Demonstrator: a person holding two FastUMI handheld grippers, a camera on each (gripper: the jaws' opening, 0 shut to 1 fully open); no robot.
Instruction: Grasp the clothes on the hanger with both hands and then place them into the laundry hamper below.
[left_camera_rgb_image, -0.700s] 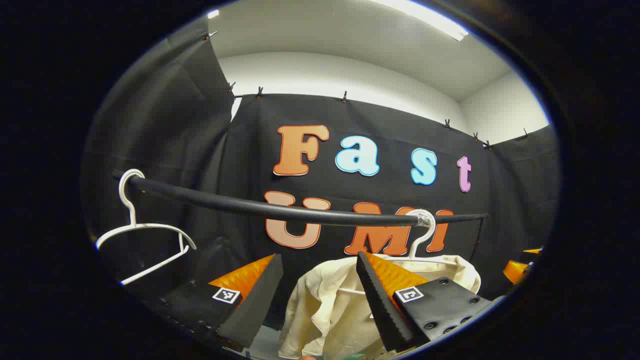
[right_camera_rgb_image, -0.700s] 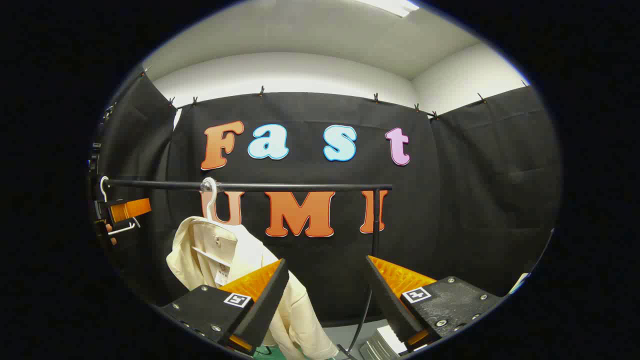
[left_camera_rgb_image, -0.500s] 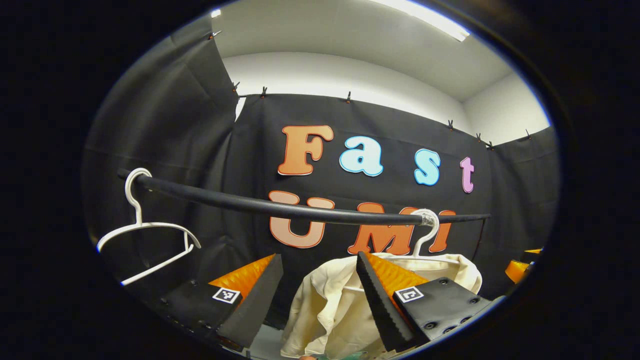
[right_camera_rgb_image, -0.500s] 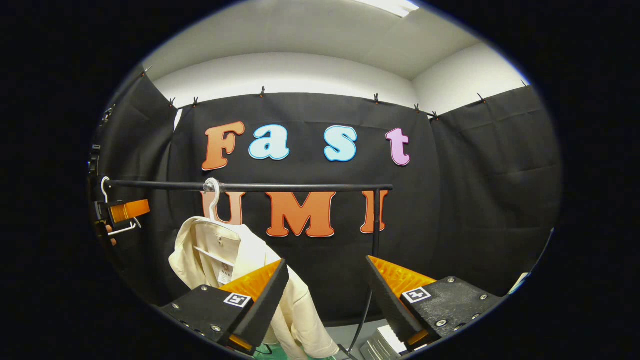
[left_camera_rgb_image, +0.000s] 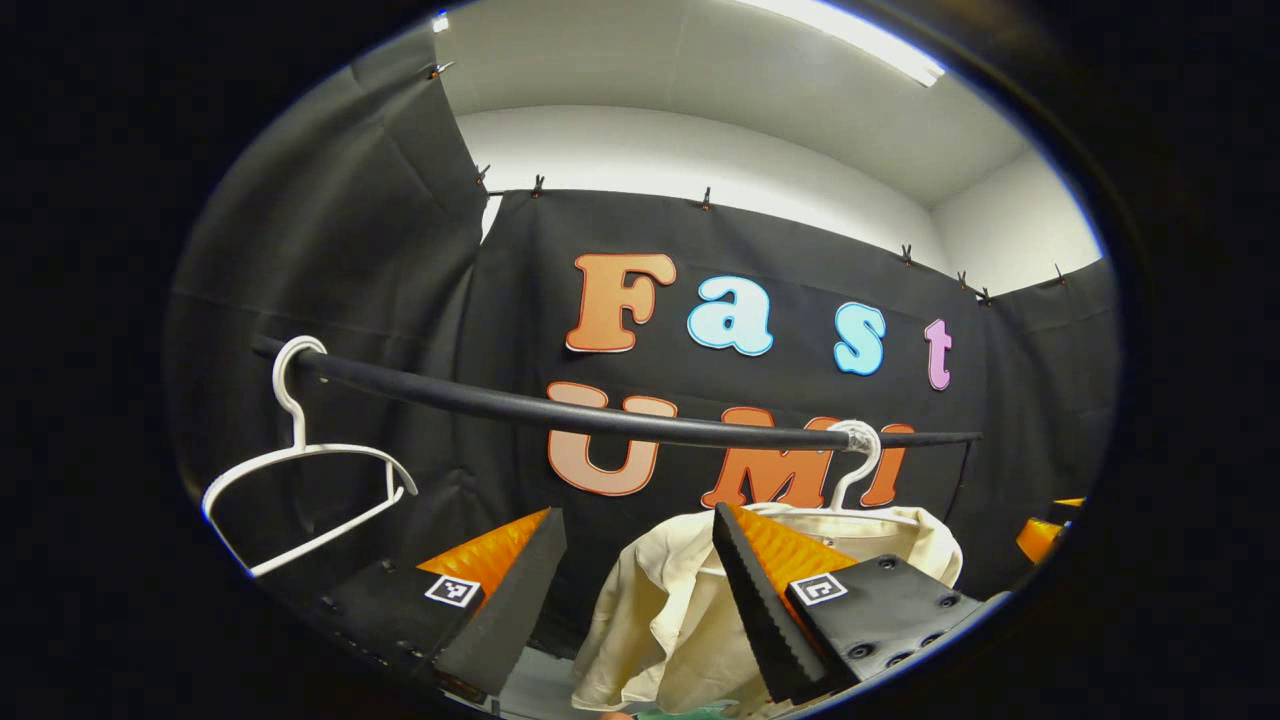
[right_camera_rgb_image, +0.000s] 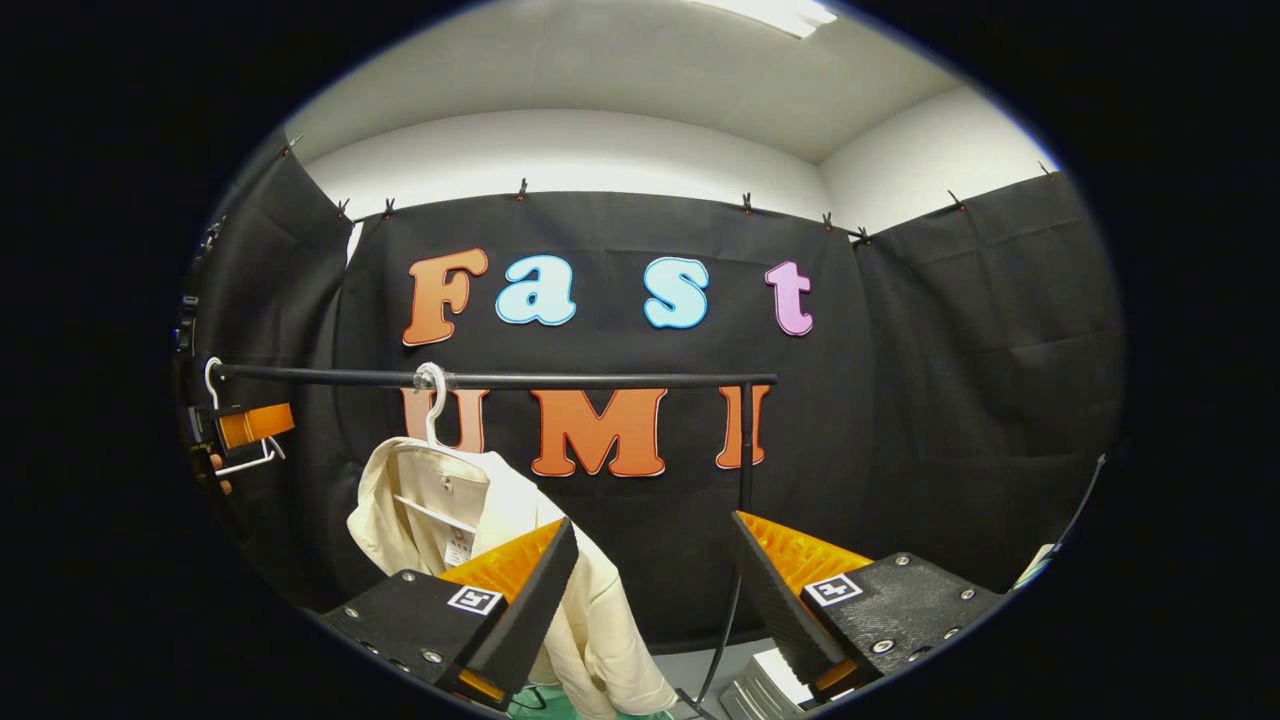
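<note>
- The cream shirt (left_camera_rgb_image: 660, 610) hangs on a white hanger (left_camera_rgb_image: 855, 470) that hooks over the black rail (left_camera_rgb_image: 560, 415). It droops down below the rail, so it is ready to be pulled off.
- In the right gripper view, the same shirt (right_camera_rgb_image: 450, 510) hangs under the rail (right_camera_rgb_image: 560, 379), toward the rail's left end. A small tag shows inside its collar.
- An empty hanger (left_camera_rgb_image: 300, 470) hooks on the rail too, far along from the shirt. It has no clothes on it, so it is likely not part of the job.
- The left gripper (left_camera_rgb_image: 635, 590) is below the rail and close to the shirt. Its jaws are wide apart and hold nothing. One finger (left_camera_rgb_image: 760, 600) sits in front of the shirt, likely lining up for a grab.
- The right gripper (right_camera_rgb_image: 650, 600) is also below the rail. Its jaws are wide apart and hold nothing. The shirt is off to its left side, partly behind one finger (right_camera_rgb_image: 520, 610).
- The left gripper also shows as an orange bit (right_camera_rgb_image: 250, 425) near the rail's left end in the right gripper view.
- Both grippers look set to close in on the shirt from two sides. No grab has been made yet.
- A bit of green (right_camera_rgb_image: 545, 705) peeks out below the shirt. It may be the hamper, but it is too little to tell.
</note>
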